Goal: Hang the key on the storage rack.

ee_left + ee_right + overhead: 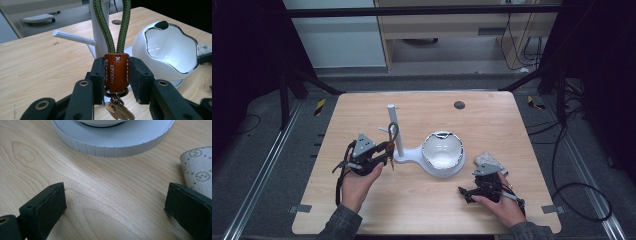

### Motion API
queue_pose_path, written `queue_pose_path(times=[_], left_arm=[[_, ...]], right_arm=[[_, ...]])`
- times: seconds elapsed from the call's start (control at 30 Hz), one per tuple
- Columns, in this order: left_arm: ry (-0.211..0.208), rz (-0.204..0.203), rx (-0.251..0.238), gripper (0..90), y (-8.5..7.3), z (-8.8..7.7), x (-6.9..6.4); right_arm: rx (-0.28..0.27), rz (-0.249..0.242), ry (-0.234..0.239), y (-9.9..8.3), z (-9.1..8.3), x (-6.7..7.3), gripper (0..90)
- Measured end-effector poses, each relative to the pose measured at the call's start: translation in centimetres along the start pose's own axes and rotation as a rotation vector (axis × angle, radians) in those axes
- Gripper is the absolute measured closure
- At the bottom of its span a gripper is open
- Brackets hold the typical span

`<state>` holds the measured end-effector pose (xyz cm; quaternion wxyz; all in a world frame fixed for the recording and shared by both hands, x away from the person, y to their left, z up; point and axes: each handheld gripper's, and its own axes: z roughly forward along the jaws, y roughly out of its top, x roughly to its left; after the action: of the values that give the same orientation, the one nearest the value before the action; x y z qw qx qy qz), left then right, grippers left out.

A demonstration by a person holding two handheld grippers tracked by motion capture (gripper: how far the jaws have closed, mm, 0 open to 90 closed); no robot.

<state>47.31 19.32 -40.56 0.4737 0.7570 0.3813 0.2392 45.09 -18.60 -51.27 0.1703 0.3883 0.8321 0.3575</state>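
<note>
The wooden table (pixel 422 200) takes up most of the scene, pale and grainy, with a small dark round cap (pixel 459 105) set into its far side. Near the middle stands a white stand (pixel 412 156): a flat base that carries a thin upright post (pixel 394 127) on its left end, with a short side peg (pixel 73 38) sticking out of the post, and a round white bowl (pixel 442 152) with a shiny chrome rim on its right end. The bowl's opening is tilted toward the near side.

The person's left hand comes in from the near left and holds the left gripper (pixel 388 152) just left of the post. Its tongs are clamped on a key strap (pixel 116 72), the pads pressing both sides of the brown leather tab. From that tab a green cord loop (pixel 112 25) rises up in front of the post, close beside it; I can't tell whether it touches the post. Below the tab a metal ring and small keys (pixel 117 110) hang down over the table.

At the near right, the right gripper (pixel 468 192) rests low by the table, its tongs spread wide with bare wood between them. Just right of it lies a small patterned grey pouch (pixel 197 170), close to the base of the stand.
</note>
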Motion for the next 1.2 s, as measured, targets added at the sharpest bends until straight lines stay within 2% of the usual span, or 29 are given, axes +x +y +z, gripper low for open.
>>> queue_pose_path(times=[0.53,0.67,0.87,1.03,1.2], left_arm=[[0.005,0.0,0.018,63.7,0.1,0.6,0.1],[0.009,0.003,0.025,54.8,0.0,0.4,0.1],[0.029,0.014,0.078,38.6,-1.0,0.2,0.6],[0.044,0.004,0.117,27.5,-2.1,0.4,1.4],[0.043,-0.027,0.164,17.9,-3.4,0.6,2.4]], right_arm=[[0.0,0.0,0.0,0.0,0.0,0.0,3.4],[0.0,0.0,0.0,0.0,0.0,0.0,3.4],[0.0,0.0,0.0,0.0,0.0,0.0,3.4],[0.0,0.0,0.0,0.0,0.0,0.0,3.4],[0.0,0.0,0.0,0.0,0.0,0.0,3.4]])
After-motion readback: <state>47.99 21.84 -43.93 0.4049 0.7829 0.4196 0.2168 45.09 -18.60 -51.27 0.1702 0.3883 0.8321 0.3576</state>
